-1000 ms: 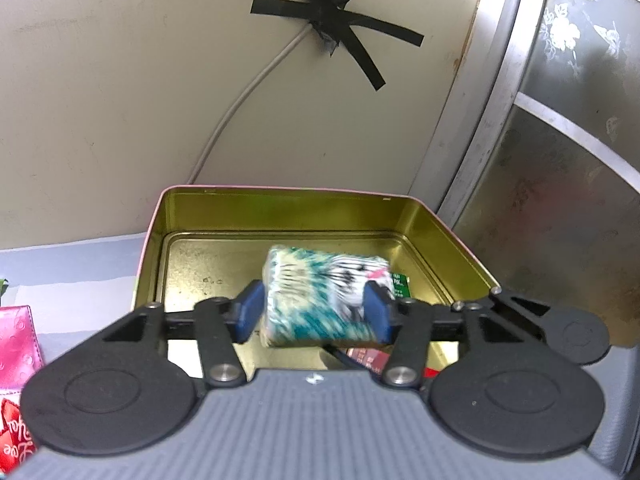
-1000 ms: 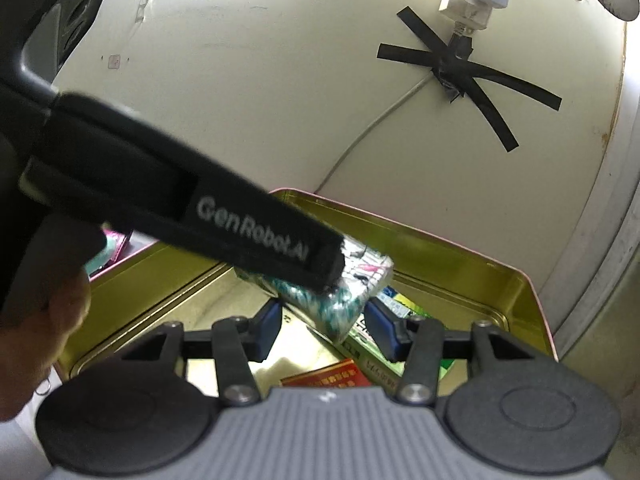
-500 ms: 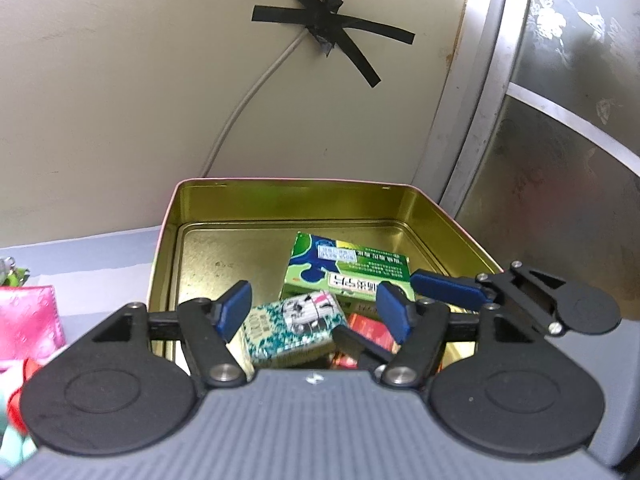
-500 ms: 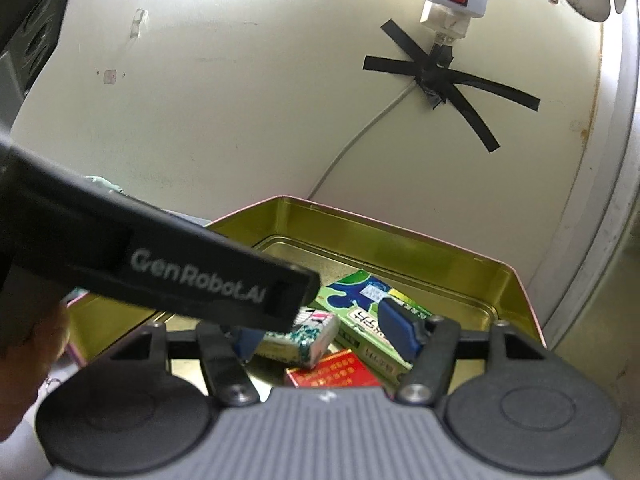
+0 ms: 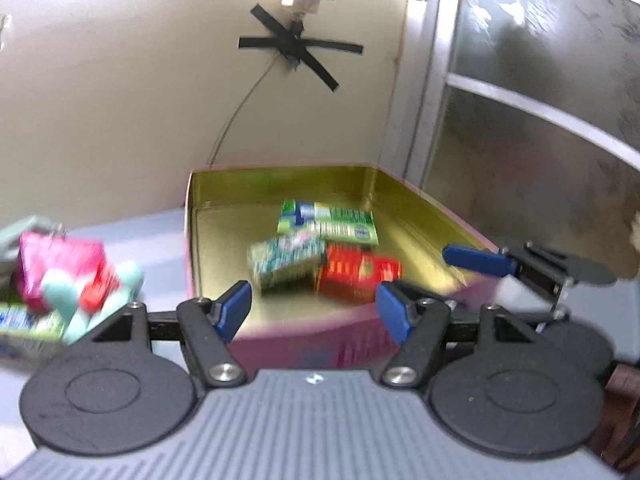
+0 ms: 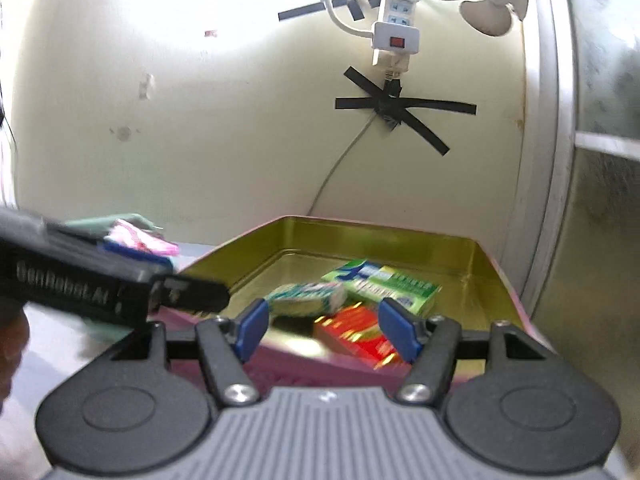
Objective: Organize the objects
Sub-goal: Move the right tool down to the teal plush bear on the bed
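My left gripper (image 5: 314,310) gapes wide with nothing in it, and my right gripper (image 6: 320,330) is just as wide and bare. At twelve o'clock, the teal packet (image 5: 286,258) lies in the gold tin (image 5: 420,208), touching the red box (image 5: 358,274) at its three o'clock and the green box (image 5: 328,222) behind.

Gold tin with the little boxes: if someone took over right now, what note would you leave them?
Left hand-held gripper: open, empty, near the tin's front wall.
Right hand-held gripper: open, empty, at the same wall.
Gold tin holds three boxes: teal patterned box, green box, red box.
Left to do: the pile of packets on the table to the tin's left is not yet packed.
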The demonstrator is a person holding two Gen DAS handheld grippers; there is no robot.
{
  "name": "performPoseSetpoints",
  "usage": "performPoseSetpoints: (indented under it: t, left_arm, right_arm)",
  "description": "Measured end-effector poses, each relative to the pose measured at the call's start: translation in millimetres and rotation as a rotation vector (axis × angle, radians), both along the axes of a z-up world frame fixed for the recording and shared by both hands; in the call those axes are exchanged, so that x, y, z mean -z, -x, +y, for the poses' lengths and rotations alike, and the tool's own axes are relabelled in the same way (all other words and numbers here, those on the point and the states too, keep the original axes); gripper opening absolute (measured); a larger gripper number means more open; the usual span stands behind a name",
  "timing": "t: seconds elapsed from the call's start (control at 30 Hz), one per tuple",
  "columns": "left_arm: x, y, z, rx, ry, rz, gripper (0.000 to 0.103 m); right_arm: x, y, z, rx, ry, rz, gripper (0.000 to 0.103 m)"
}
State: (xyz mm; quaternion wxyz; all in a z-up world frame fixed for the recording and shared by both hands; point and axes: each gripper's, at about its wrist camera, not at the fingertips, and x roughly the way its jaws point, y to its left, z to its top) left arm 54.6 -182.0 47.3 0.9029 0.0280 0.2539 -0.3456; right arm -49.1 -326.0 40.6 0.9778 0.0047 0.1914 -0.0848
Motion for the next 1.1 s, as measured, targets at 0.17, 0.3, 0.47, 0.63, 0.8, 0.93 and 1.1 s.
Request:
performPoseSetpoints:
  t: [0.17,0.3,0.47,0.63,0.8,0.93,1.1]
  left_arm:
    - [22,24,49,-0.02,-0.014,0.037,0.071]
    - [43,32,100,-0.11,-0.05,0.049,0.071]
    - [66,19,166,-0.317,-0.115,0.056,0.071]
    - [72,5,216,-0.454,-0.039,0.088,0.071]
    - [70,2,234,-0.445,0.092,0.097,0.071]
    - [68,0,243,-0.436,0.144,0.111,0.071]
    - [64,1,258,-0.425,0.236,0.14,0.071]
  right_arm:
    - [17,18,39,-0.051,0.002,0.024,0.064]
    - [24,8,68,-0.136,-0.027,0.063,0.064]
    - [23,-15,117,-0.238,0.03,0.088,0.063]
    - [8,-61,154,-0.269,0.089,0.078,0.064]
    - [2,-129,175,-0.247,0.175,0.136,0.073]
    - [20,-175,182,-0.252,0.212,0.282,0.057]
    - [17,-137,207,-0.337,0.32,0.22,0.045]
